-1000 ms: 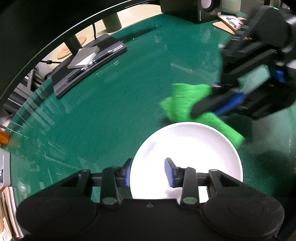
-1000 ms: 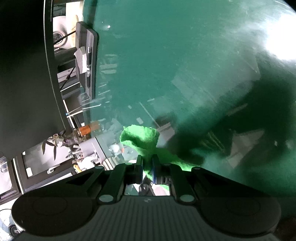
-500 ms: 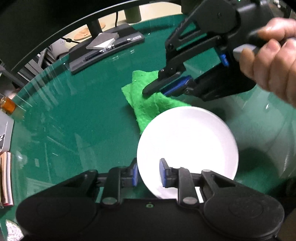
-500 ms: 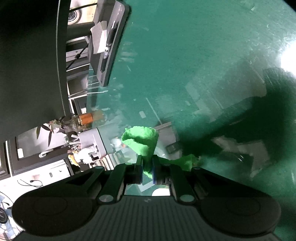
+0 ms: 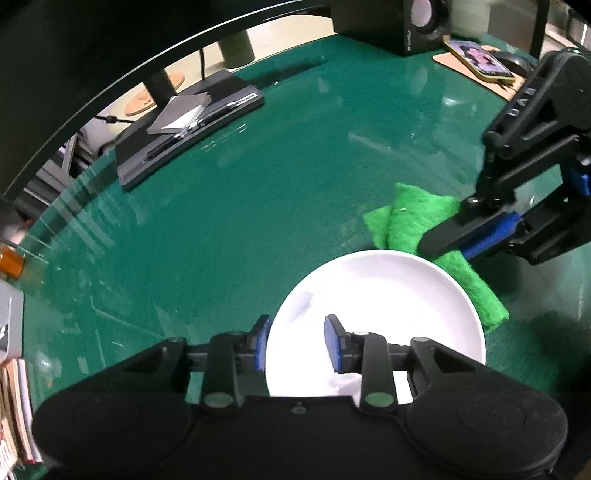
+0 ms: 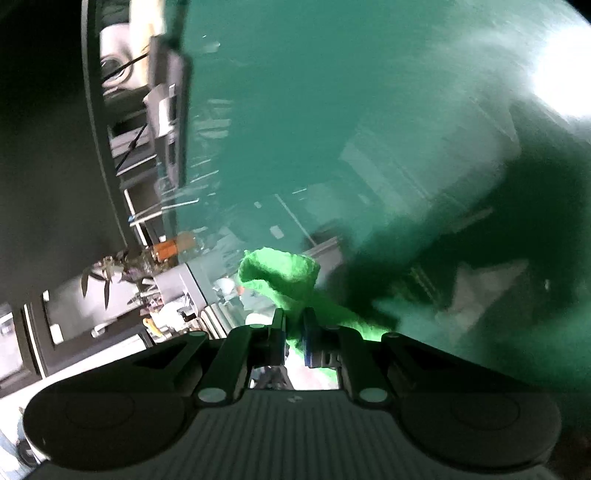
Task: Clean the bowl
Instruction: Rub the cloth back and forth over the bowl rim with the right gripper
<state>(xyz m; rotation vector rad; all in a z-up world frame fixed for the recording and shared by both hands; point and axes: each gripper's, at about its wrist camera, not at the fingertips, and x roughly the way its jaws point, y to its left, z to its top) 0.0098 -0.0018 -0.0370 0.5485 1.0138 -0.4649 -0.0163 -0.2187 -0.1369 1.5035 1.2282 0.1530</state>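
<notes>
Left wrist view. A white bowl (image 5: 376,314) is seen on the green table top (image 5: 240,221), directly ahead of the left gripper (image 5: 295,341). The two blue-padded fingers (image 5: 334,345) are held apart: one pad is seen over the inside of the bowl, the other just outside its near-left rim, so the rim lies in the gap. No contact between the pads and the rim can be made out, so no clamping is recorded. A small scrap of white is noted at the bowl's near edge, beside the inner finger; what it is cannot be told.

The right gripper (image 5: 443,240) enters from the right side of this view, with its fingers closed on a green cloth (image 5: 413,218). The cloth is spread at the far-right rim of the bowl, one strip trailing along the rim to the right; whether it touches the bowl cannot be told. Farther back, a black tray (image 5: 192,125) with a grey pad and a pen on it is seen, also a speaker (image 5: 406,22) and a phone (image 5: 476,61) on a wooden mat.

Right wrist view. The picture is blurred. The right gripper (image 6: 293,332) is seen with its fingers drawn together on the green cloth (image 6: 280,273), which bunches up ahead of the tips and hangs off to the right. The table top (image 6: 332,110) fills the background. The bowl is not shown here.
</notes>
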